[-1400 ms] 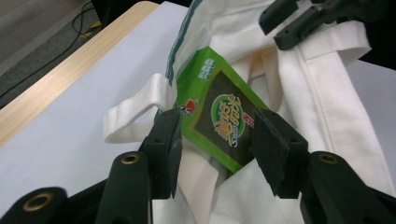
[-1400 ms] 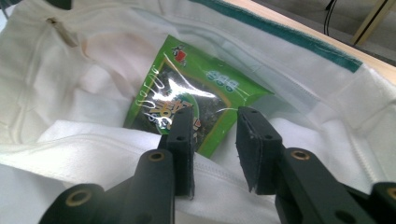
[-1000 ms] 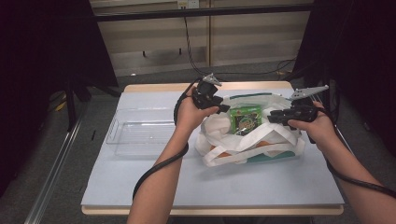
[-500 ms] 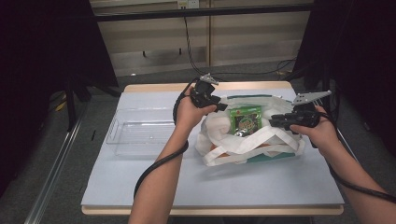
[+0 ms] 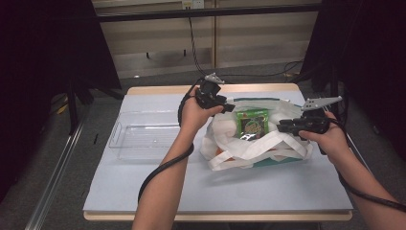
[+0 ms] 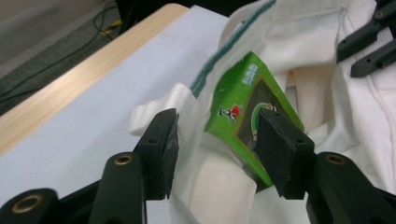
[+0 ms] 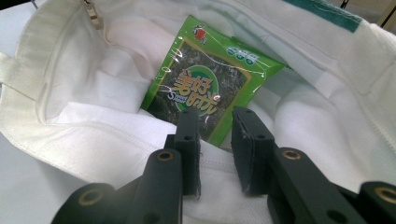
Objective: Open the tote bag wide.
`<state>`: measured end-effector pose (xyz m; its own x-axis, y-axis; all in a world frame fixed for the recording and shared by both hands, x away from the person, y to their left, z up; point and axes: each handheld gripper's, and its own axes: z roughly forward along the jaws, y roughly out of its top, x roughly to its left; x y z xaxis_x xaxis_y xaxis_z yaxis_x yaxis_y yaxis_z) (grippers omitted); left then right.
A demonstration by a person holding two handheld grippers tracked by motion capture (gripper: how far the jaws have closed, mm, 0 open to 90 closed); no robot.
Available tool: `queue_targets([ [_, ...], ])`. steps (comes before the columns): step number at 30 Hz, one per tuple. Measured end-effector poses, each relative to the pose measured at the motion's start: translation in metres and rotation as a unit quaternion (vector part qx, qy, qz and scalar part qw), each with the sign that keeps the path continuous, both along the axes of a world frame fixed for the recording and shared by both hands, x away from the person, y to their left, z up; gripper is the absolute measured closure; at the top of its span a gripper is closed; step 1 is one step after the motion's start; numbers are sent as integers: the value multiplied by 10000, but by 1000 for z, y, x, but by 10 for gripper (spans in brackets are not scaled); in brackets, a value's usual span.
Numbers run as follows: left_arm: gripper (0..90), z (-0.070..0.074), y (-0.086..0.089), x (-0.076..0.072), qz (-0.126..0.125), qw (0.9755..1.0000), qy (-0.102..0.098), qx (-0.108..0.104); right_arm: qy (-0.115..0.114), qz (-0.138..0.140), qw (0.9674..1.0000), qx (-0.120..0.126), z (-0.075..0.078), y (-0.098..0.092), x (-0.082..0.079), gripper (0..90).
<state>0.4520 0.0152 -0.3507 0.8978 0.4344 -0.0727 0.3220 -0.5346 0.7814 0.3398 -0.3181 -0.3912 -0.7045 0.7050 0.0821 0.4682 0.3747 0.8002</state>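
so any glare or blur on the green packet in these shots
Right gripper view: white glare streaks on the green packet, print sharp, near jaws soft. Left gripper view: packet slightly soft, no strong glare. High view: packet small with a faint sheen; surroundings beyond the table very dark.

The white tote bag (image 5: pixel 258 143) is folding over itself, so its folds are hiding most of what lies inside; an orange patch (image 5: pixel 221 151) is peeking out beneath a strap, too little to identify. The green snack packet (image 7: pixel 208 84) is losing its lower edge behind the bag's rim and the right gripper (image 7: pixel 215 116), whose jaws stand slightly apart. In the left gripper view, the packet's (image 6: pixel 247 112) print is too blurred to read. The clear tray (image 5: pixel 143 136) is barely tracing its outline against the tabletop (image 5: pixel 143 191). Both forearms are running off the high view's bottom edge.
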Motion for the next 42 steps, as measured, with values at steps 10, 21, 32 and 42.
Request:
queue_targets([
  [10,597,-22,8,10,80,9991,384,173,21,3,10000,2,-2,0,-2,726],
  [21,793,-29,2,16,210,9971,622,388,-51,56,9998,-201,-7,1,-10,736],
  [32,774,-37,-4,20,529,9953,718,382,-141,32,9998,-96,-15,-3,-18,737],
  [42,847,-42,-4,25,564,9953,683,388,-124,85,9998,-158,-23,-3,-22,746],
])
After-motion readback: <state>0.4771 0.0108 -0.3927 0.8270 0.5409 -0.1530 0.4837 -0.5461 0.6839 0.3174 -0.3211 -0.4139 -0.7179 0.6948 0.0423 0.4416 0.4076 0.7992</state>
